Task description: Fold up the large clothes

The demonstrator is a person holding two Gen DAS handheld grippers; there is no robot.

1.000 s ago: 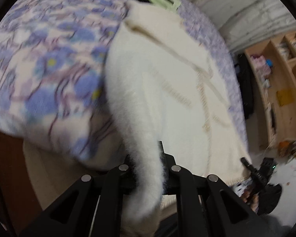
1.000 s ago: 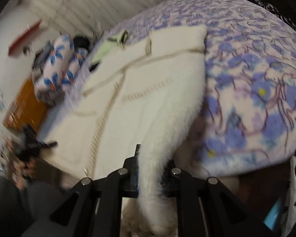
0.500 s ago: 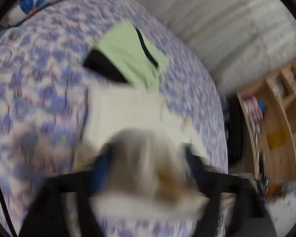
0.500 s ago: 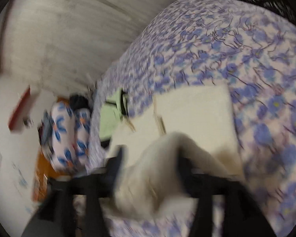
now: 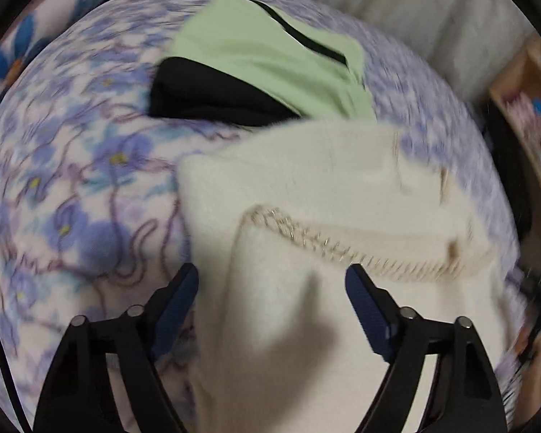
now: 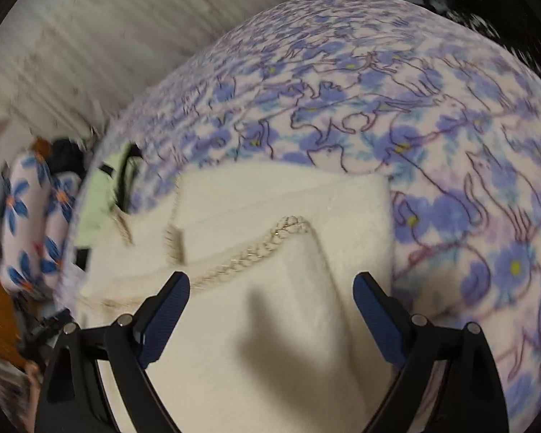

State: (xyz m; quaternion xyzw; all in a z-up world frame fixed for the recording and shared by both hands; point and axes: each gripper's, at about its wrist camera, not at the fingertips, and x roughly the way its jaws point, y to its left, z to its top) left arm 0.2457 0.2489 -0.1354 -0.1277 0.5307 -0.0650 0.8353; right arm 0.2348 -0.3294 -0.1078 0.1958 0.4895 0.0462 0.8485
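Left gripper [image 5: 272,281]: jaws spread wide, gripping nothing.
Right gripper [image 6: 272,288]: jaws likewise wide apart, empty.
Cream sweater [image 5: 306,187]: folded, lying below and ahead of both grippers on the floral bedspread [image 6: 414,108].
Green garment [image 5: 270,50]: beyond sweater.

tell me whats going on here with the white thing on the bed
A person with a gripper in each hand is folding a cream sweater on a bed with a purple floral blanket. The sweater's lower part lies doubled over its upper part. The left gripper and right gripper both stand open above it, holding nothing. A green and black garment lies just beyond it.
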